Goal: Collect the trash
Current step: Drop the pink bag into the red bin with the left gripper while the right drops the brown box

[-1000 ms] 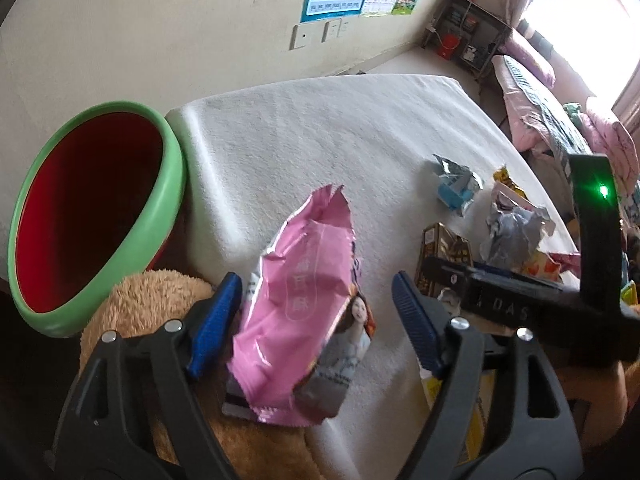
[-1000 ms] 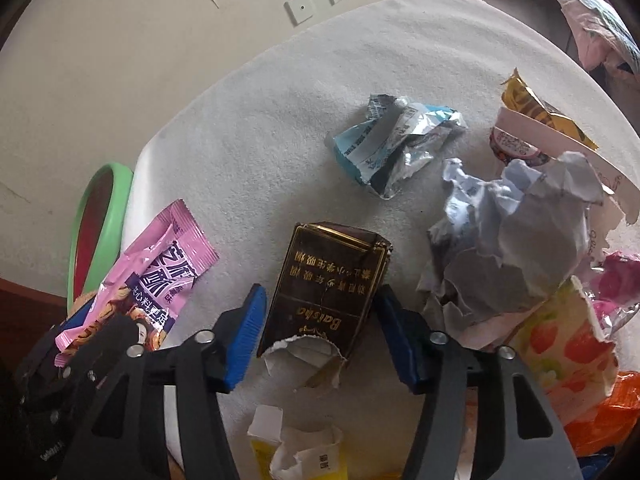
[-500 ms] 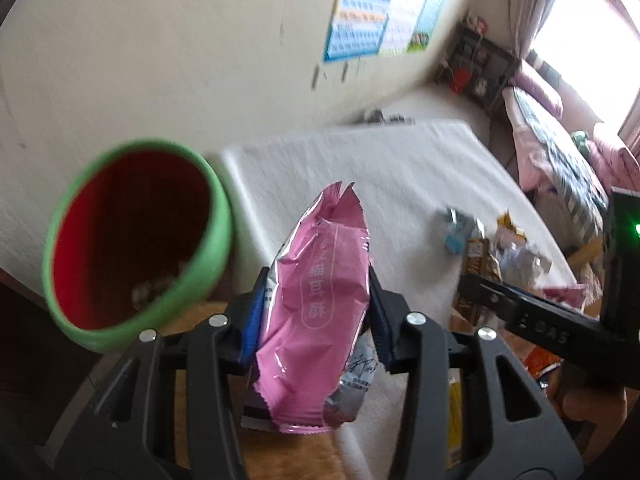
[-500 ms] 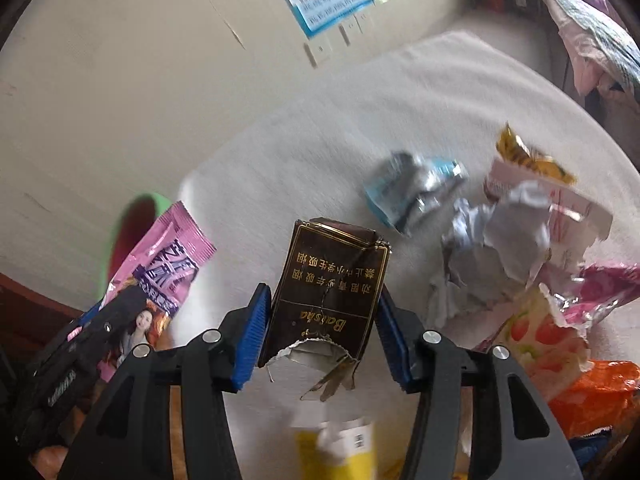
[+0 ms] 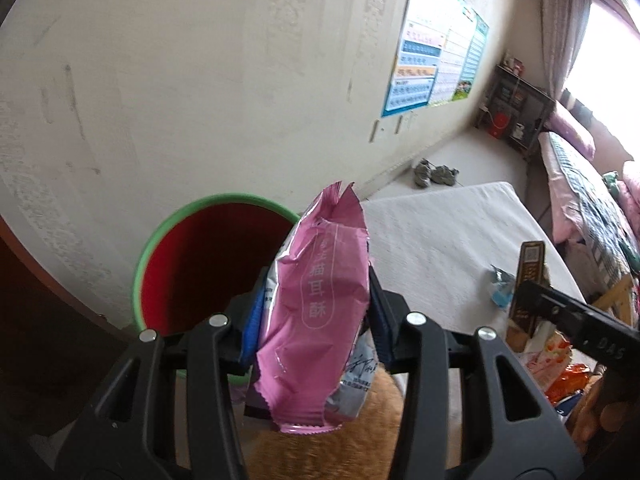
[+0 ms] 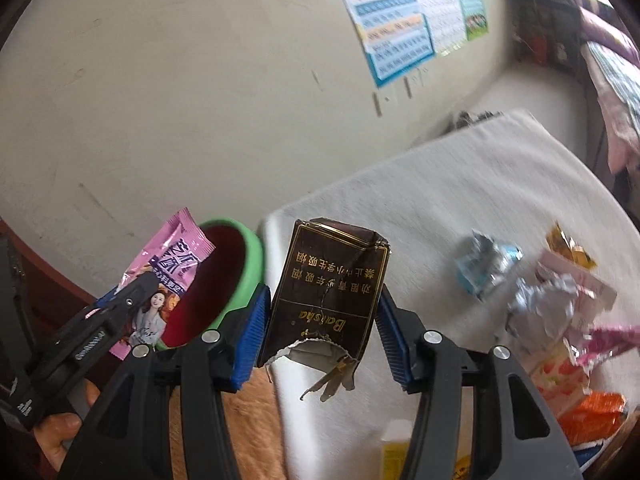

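pink wrapper point(image 5: 316, 304): glossy plastic film, creased, silvery at its lower edge
brown box point(image 6: 328, 292): thin card, slight sheen, gold print, bottom edge torn ragged
bin point(image 5: 160, 236): smooth plastic, green rim, red inside
table cover point(image 6: 460, 200): white cloth, matt, finely napped
left gripper point(image 5: 314, 320): matt black plastic, shiny metal rivets
right gripper point(image 6: 320, 328): matt black plastic, ribbed blue pads point(image 6: 250, 336)
crumpled wrapper point(image 6: 486, 264): shiny foil
wall point(image 5: 180, 80): matt, scuffed paint
poster point(image 6: 400, 12): smooth paper
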Action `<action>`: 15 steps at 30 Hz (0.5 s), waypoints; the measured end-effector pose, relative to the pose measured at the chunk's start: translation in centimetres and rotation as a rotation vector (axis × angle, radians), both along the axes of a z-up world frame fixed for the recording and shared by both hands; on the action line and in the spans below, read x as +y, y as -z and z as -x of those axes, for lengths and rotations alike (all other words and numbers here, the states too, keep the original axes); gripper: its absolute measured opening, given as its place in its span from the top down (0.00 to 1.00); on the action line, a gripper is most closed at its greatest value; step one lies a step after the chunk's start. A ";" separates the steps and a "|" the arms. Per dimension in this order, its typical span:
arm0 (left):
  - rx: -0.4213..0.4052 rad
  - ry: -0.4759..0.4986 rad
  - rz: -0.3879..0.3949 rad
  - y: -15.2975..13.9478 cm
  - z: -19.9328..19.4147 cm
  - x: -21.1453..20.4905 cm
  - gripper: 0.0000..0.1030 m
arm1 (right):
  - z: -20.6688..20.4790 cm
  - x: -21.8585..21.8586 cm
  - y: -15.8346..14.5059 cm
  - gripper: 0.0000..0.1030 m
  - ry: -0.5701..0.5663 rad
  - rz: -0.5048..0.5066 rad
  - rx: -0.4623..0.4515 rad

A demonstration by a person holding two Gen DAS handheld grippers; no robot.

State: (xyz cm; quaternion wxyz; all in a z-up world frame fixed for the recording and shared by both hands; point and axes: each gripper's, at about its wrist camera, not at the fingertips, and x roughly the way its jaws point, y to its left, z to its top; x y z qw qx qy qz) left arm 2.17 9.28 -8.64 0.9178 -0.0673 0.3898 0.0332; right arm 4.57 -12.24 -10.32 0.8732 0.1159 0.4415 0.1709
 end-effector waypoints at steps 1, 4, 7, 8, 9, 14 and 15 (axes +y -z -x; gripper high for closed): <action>-0.003 -0.008 0.000 -0.1 0.0 0.4 0.58 | -0.1 0.3 0.0 0.50 -0.007 0.001 -0.002; -0.006 -0.031 0.004 0.0 -0.1 1.5 0.58 | -0.9 1.6 0.0 0.50 -0.031 0.006 -0.003; -0.005 -0.054 -0.002 0.3 -0.1 2.3 0.58 | -1.5 3.1 0.0 0.50 -0.063 0.009 -0.005; -0.002 -0.063 -0.004 0.5 -0.1 2.7 0.58 | -1.7 3.6 0.0 0.50 -0.074 0.009 -0.006; 0.000 -0.071 -0.005 0.6 0.0 2.8 0.58 | -2.1 4.4 0.0 0.50 -0.089 0.011 -0.007; 0.025 -0.132 0.007 1.6 -0.1 5.4 0.58 | -3.5 8.0 0.5 0.50 -0.159 0.011 0.010; 0.029 -0.145 0.009 1.8 -0.1 5.9 0.58 | -4.0 8.9 0.7 0.50 -0.175 0.010 0.018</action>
